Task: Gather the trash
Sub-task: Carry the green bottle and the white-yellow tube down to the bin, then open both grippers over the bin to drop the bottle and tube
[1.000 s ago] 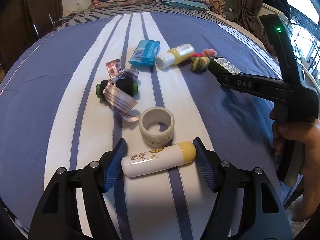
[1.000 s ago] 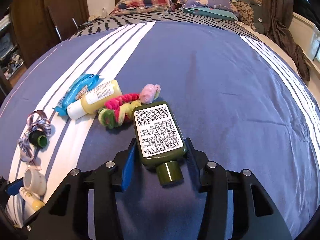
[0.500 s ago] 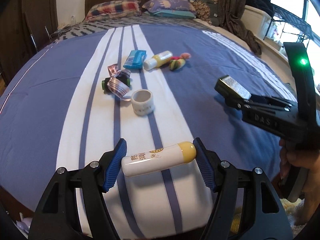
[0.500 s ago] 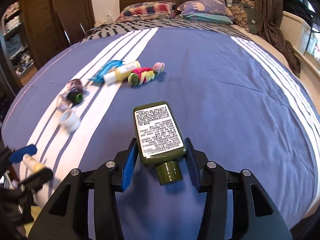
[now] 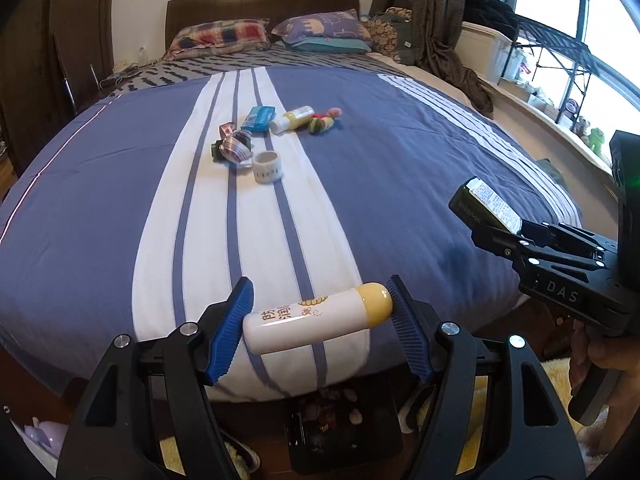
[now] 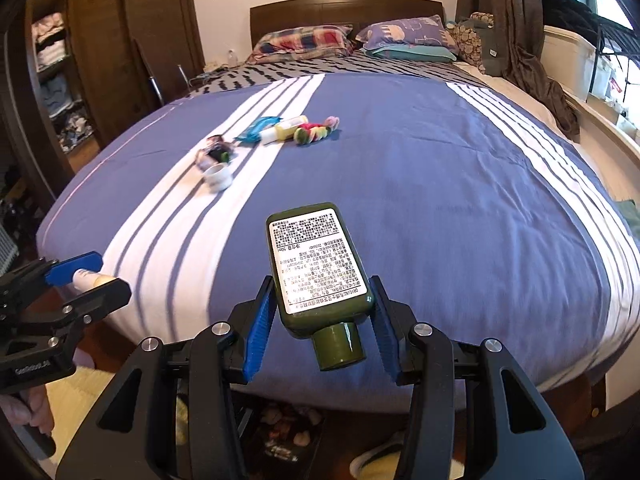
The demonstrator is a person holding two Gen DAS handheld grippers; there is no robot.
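My left gripper (image 5: 318, 322) is shut on a white tube with a yellow cap (image 5: 316, 318), held crosswise above the foot edge of the bed. My right gripper (image 6: 322, 318) is shut on a dark green bottle with a white label (image 6: 316, 264), cap toward me, also over the foot edge. The right gripper and its bottle (image 5: 486, 206) show at the right of the left wrist view. The left gripper (image 6: 80, 276) shows at the left of the right wrist view. Several items lie farther up the bed: a tape roll (image 5: 268, 167), a ribbon-wrapped black object (image 5: 232, 148), a blue packet (image 5: 259, 118), a yellow bottle (image 5: 292, 119) and a colourful scrunchie (image 5: 325, 119).
The bed has a blue cover with white stripes (image 5: 400, 160); pillows (image 5: 320, 32) lie at the headboard. A dark box with small items (image 5: 340, 428) stands on the floor below the foot of the bed. A wardrobe (image 6: 80, 60) stands left, a window shelf (image 5: 540, 80) right.
Both grippers have drawn back from the middle of the bed to its foot edge, each still holding its item. The items on the bed now look farther away.
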